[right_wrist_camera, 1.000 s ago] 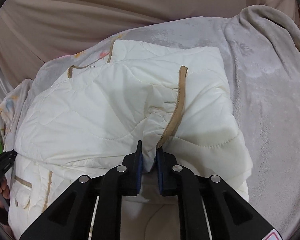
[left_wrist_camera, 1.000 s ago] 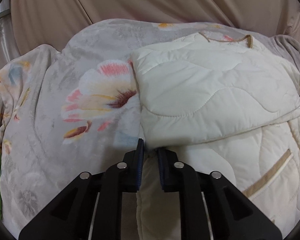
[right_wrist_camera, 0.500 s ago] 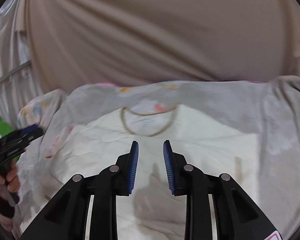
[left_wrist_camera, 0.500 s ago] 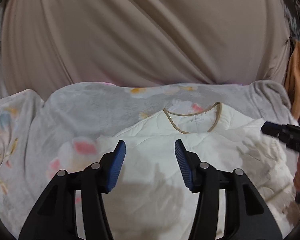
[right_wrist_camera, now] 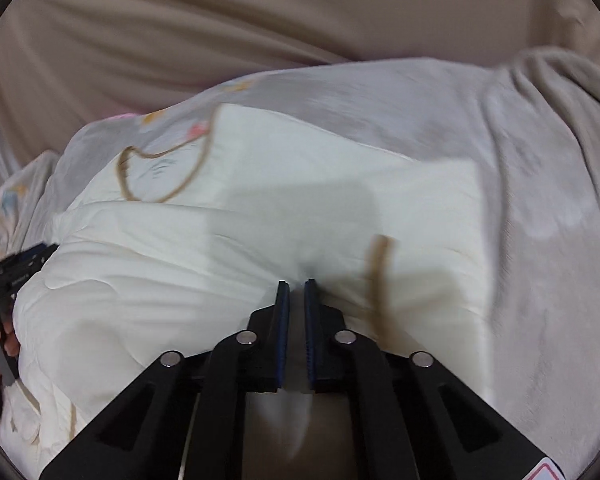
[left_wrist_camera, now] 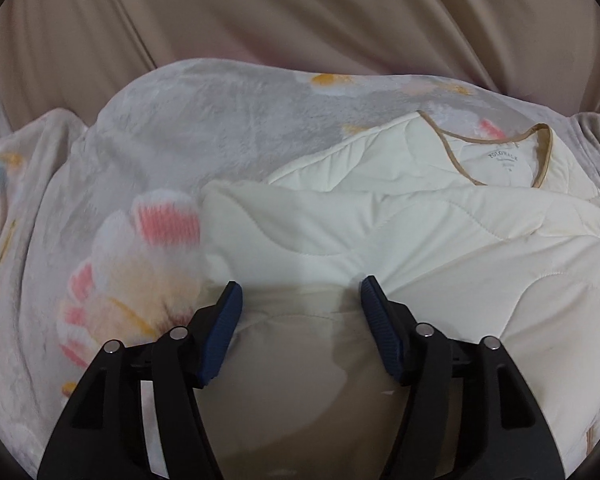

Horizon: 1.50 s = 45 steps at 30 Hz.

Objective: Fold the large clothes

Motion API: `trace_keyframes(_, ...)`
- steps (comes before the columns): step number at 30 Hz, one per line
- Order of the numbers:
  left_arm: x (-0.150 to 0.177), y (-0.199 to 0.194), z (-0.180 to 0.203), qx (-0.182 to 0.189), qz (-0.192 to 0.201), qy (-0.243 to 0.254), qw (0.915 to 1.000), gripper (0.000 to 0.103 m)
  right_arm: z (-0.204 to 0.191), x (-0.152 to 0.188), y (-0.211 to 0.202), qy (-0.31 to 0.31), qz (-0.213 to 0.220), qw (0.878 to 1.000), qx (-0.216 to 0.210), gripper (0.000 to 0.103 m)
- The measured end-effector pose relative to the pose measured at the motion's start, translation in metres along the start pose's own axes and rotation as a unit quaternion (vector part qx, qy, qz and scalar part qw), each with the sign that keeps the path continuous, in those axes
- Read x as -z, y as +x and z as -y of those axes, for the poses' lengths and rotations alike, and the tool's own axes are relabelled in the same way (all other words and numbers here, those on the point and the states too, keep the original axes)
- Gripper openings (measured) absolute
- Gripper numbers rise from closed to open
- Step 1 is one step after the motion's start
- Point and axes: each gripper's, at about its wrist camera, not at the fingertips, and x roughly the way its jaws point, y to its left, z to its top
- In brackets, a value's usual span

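Jaws swap roles over the half-folded jacket

Grip has changed on both sides within the last second. The left gripper (left_wrist_camera: pixel 300 300), which a second ago was pinched on the cream cloth, has just been opening; its jaws now stand spread, with a padded fold of the quilted jacket (left_wrist_camera: pixel 380 232) lying between and under them but not pressed by either pad. The right gripper (right_wrist_camera: pixel 296 292) let go half a second ago and has just been closing again; its jaws are now pressed nearly together on a small ridge of cream fabric, just left of the tan trim strip (right_wrist_camera: pixel 380 276). My reading: one fold has been laid down, and the right side is taking hold for the next while the left lines up.

The jacket lies ahead of both sets of jaws on the flowered blanket (left_wrist_camera: pixel 148 240), spread over what seems a bed. It is cream, puffy, wavy-stitched, with a tan-edged neckline (left_wrist_camera: pixel 500 160) beyond the left jaws, toward the right. The body is doubled over into a thick slab, still lumpy, its edges not squared.
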Motion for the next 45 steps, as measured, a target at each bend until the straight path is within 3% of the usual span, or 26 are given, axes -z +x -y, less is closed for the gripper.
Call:
trace_keyframes(4,0.0,-0.015,-0.001,-0.007,0.003,0.002,1.0,0.06,0.018,0.009,-0.009,0.032,-0.012,0.999,-0.012,0.0)
trace_keyframes(7,-0.009,-0.044,0.007,0.027,0.012,0.011,0.9995,0.058,0.008,0.006,-0.024,0.02,-0.023,0.999,0.02,0.0)
trace_keyframes(13,-0.072,-0.082,0.087,0.091,0.061,0.071,0.9914,0.059,-0.023,-0.052,-0.044,-0.008,0.032,0.999,0.025,0.005)
trace_keyframes(18,-0.122,-0.037,0.18,0.134,0.027,0.088,0.9866,0.059,-0.024,-0.089,-0.001,0.006,0.02,0.999,0.034,0.005)
trace_keyframes(22,-0.129,0.017,0.235,0.143,-0.025,0.095,0.9848,0.058,-0.007,-0.09,0.041,0.021,-0.01,0.999,0.032,0.005)
trace_keyframes(26,-0.113,0.065,0.26,0.065,-0.05,0.131,0.9879,0.052,0.021,-0.074,0.055,0.041,-0.022,0.999,0.015,0.0)
trace_keyframes(30,-0.111,0.081,0.234,0.097,-0.047,0.082,0.9908,0.053,0.044,-0.068,0.047,0.059,-0.003,0.998,0.02,0.0)
trace_keyframes(32,-0.114,0.08,0.223,0.048,-0.026,0.071,0.996,0.052,0.054,-0.066,0.048,0.078,-0.004,0.997,-0.003,0.0)
trace_keyframes(34,-0.12,0.079,0.199,0.068,-0.028,0.03,0.9968,0.052,0.056,-0.066,0.047,0.088,-0.004,0.996,-0.01,0.0)
trace_keyframes(36,-0.126,0.07,0.166,0.052,-0.019,-0.009,0.9984,0.049,0.052,-0.066,0.04,0.084,0.009,0.996,0.011,0.0)
trace_keyframes(38,-0.129,0.048,0.126,0.053,0.002,-0.025,0.9983,0.049,0.045,-0.068,0.018,0.074,0.048,0.995,0.047,0.0)
trace_keyframes(39,-0.128,0.037,0.108,0.052,0.012,-0.03,0.9981,0.049,0.039,-0.07,0.005,0.068,0.067,0.994,0.045,0.007)
trace_keyframes(41,-0.125,0.014,0.071,0.041,0.028,-0.038,0.998,0.049,0.02,-0.076,-0.015,0.051,0.083,0.995,0.027,0.007)
trace_keyframes(45,-0.108,-0.003,0.01,0.012,0.011,-0.044,0.9989,0.049,-0.075,-0.093,-0.02,-0.04,0.061,0.997,-0.038,0.007)
